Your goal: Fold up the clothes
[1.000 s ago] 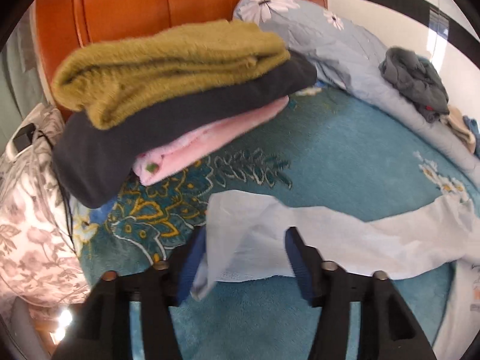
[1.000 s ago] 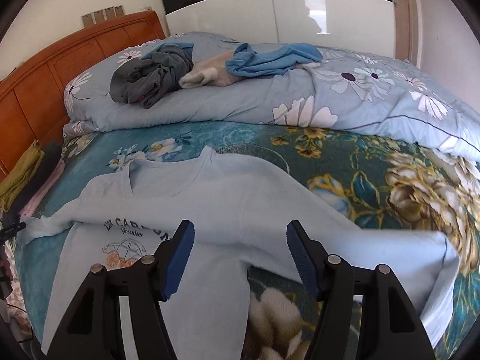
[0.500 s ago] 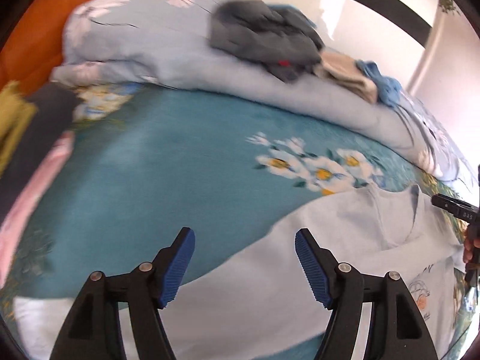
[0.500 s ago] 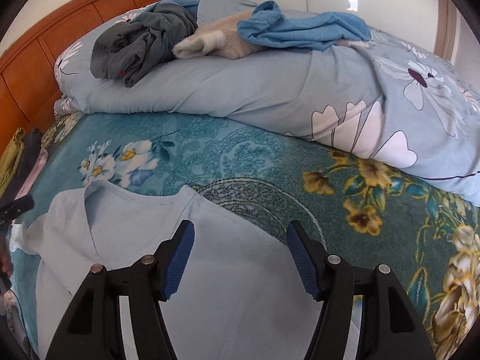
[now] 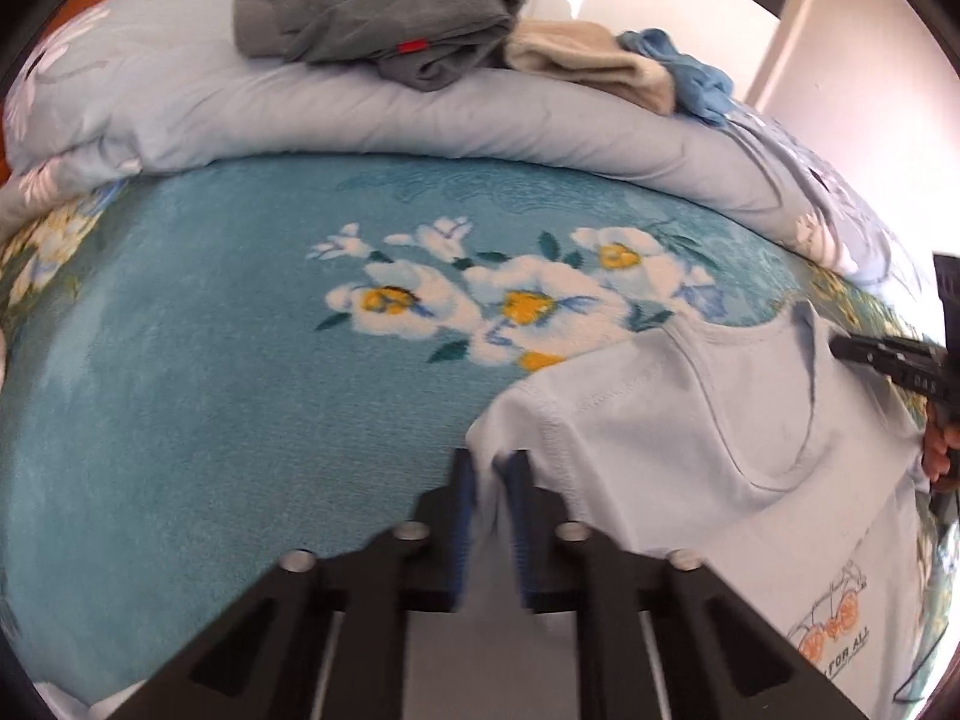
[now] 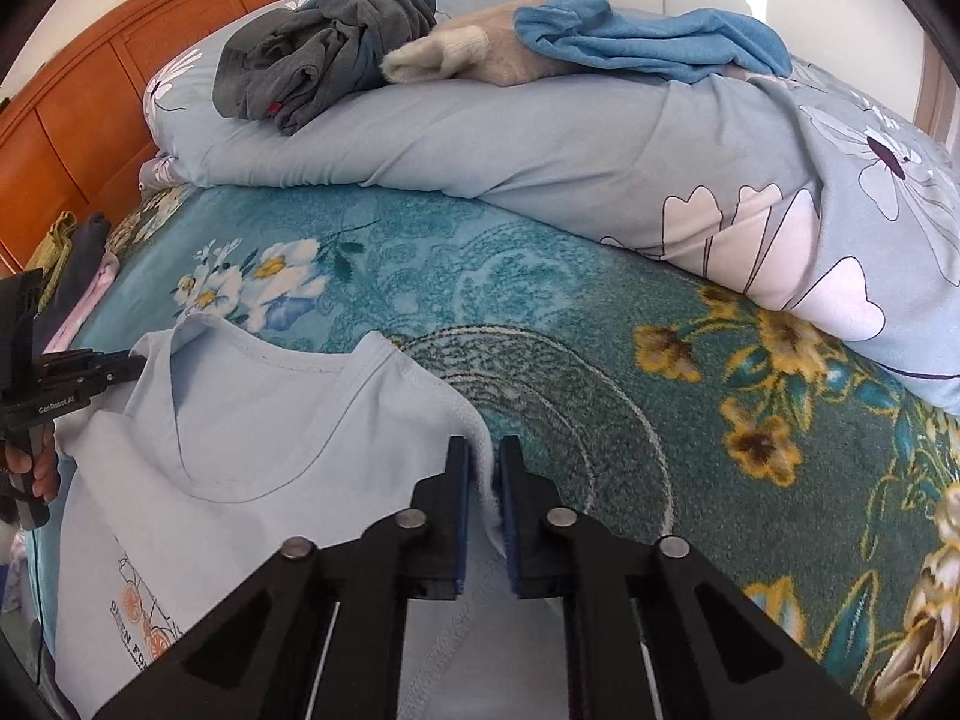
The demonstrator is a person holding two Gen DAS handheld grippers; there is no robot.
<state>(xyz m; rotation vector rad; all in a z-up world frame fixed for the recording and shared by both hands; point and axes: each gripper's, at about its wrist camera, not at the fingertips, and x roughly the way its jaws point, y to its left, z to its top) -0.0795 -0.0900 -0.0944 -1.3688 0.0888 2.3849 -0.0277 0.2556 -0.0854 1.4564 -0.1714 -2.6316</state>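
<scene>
— What does each camera show that the other one does not?

— The left gripper has its jaws closed on one shoulder edge of the T-shirt, which lies flat on the teal flowered blanket. The right gripper has its jaws closed on the other shoulder edge of the T-shirt. Only the right view shows the wooden headboard and the pile of folded clothes, far to the left of its jaws.

— Is some writing readable?

— Partly. On the shirt print the left view gives "FOR ALL". On the body of the other gripper, left of the right jaws, stands "GenRobot.AI".

— What else is around?

— Ahead of both jaws lies a rolled light blue quilt. On it rest a grey garment, a beige one and a blue one.
</scene>
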